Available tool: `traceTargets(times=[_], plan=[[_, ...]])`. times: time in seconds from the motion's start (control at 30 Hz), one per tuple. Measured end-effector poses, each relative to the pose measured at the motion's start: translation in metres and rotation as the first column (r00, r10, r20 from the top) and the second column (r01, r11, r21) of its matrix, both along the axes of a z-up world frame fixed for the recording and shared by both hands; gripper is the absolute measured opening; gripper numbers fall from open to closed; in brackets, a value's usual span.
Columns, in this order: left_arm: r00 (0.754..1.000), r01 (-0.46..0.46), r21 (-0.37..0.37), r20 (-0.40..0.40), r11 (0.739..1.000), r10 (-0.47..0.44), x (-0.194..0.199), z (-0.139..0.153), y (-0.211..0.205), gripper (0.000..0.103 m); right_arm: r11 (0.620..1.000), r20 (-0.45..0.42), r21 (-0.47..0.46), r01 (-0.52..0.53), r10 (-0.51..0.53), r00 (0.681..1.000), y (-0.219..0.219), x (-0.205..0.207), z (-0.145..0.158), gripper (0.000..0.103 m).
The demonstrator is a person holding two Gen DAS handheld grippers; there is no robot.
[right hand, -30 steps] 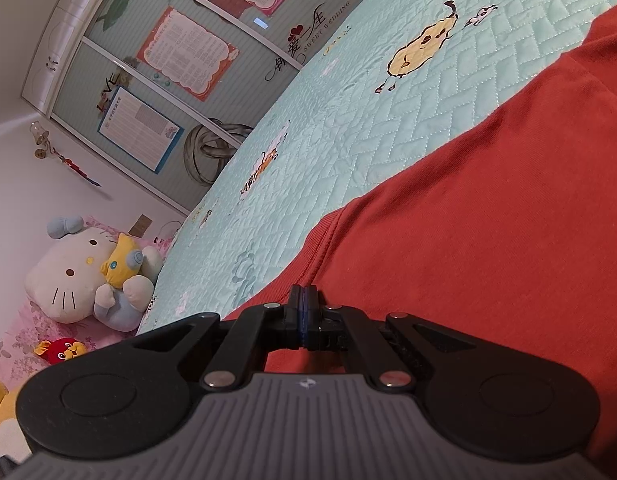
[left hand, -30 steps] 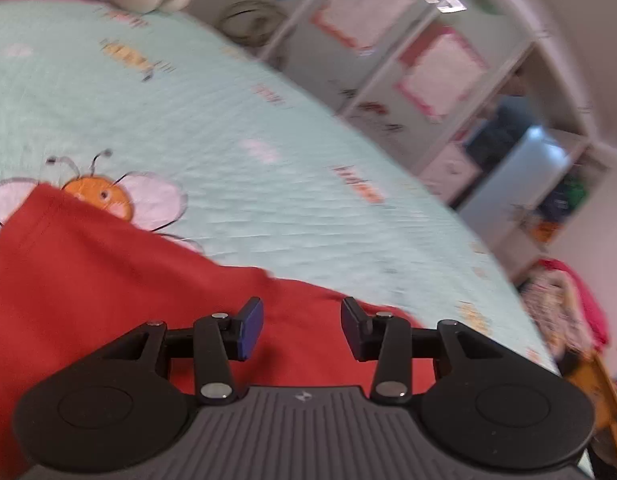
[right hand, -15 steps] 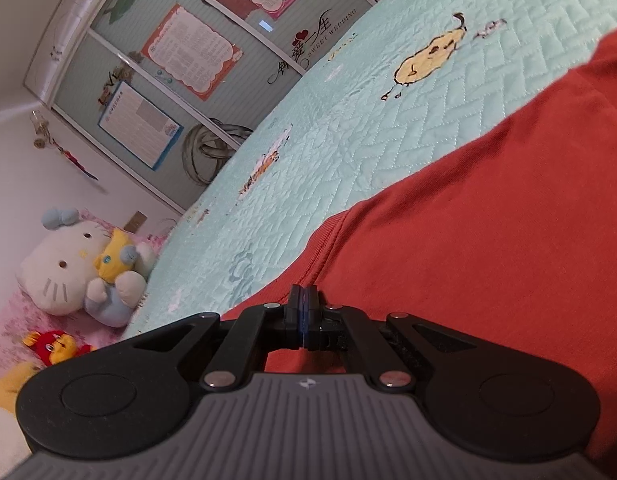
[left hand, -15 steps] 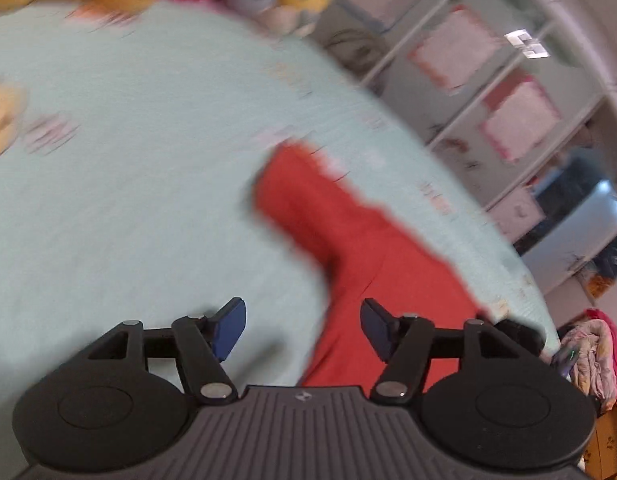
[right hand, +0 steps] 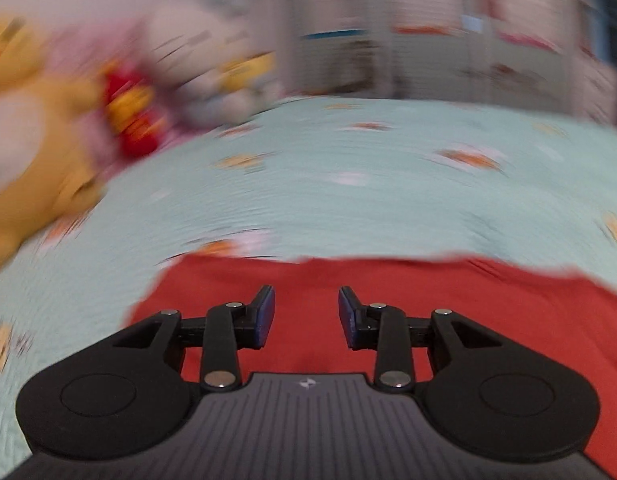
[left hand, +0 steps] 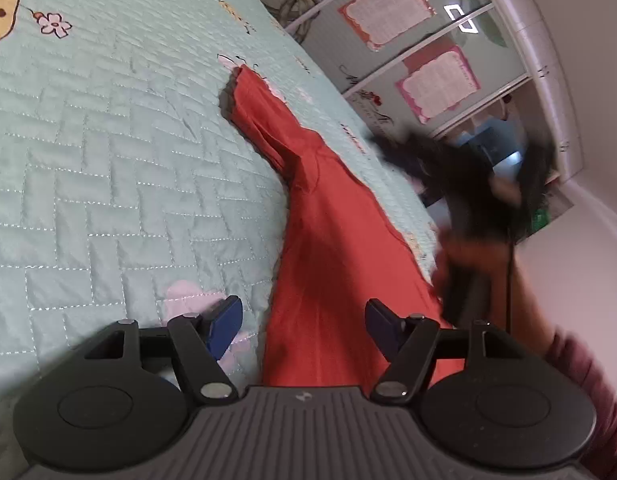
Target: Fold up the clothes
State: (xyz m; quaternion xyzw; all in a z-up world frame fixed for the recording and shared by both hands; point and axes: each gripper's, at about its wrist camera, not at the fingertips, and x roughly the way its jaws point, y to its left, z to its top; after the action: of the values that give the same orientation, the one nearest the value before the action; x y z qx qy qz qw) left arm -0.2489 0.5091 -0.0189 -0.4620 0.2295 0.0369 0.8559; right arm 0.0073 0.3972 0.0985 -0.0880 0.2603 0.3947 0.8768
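Red garment (left hand: 328, 248) lying on the mint quilted bedspread (left hand: 108, 168), both grippers spread wide and empty.

In the left wrist view the left gripper (left hand: 304, 320) hovers with its blue pads well apart over the near edge of the red garment, one pad above the bedspread just beside the cloth, the other above the cloth itself. A sleeve (left hand: 260, 108) of the garment stretches away from it across the bedspread. Beyond the garment's far edge the right gripper (left hand: 468, 184) shows as a dark blur, with a person's maroon cuff (left hand: 580, 364) nearby. The right wrist view is motion-blurred: the right gripper (right hand: 306, 316) stands wide above the red garment (right hand: 388, 292), gripping nothing, and soft toys (right hand: 128, 120) lie past the bedspread (right hand: 348, 184) beyond the garment.
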Motion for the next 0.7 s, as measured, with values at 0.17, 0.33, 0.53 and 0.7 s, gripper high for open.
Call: traceTargets(times=[0.17,0.33,0.53,0.7], plan=[[0.999,0.020,-0.008,0.028,1.000,-0.019,0.001,-0.002,-0.002,0.071,0.955,0.052,-0.281,-0.096,0.115,0.992,0.117,-0.034,0.007,0.048],[0.998,-0.010,-0.019,0.062,1.000,0.011,-0.005,-0.003,-0.004,0.071,0.884,0.081,-0.463,-0.067,0.118,0.990,0.190,-0.060,-0.018,0.054],[0.997,-0.019,-0.045,0.076,0.999,0.023,-0.006,-0.006,-0.002,0.067,0.787,0.144,-0.614,0.060,0.037,0.989,0.223,-0.061,-0.055,0.062],[0.997,-0.012,-0.037,0.075,0.999,0.015,-0.006,-0.006,-0.004,0.062,0.642,0.384,-0.737,0.210,0.143,0.912,0.242,-0.090,-0.082,0.068]])
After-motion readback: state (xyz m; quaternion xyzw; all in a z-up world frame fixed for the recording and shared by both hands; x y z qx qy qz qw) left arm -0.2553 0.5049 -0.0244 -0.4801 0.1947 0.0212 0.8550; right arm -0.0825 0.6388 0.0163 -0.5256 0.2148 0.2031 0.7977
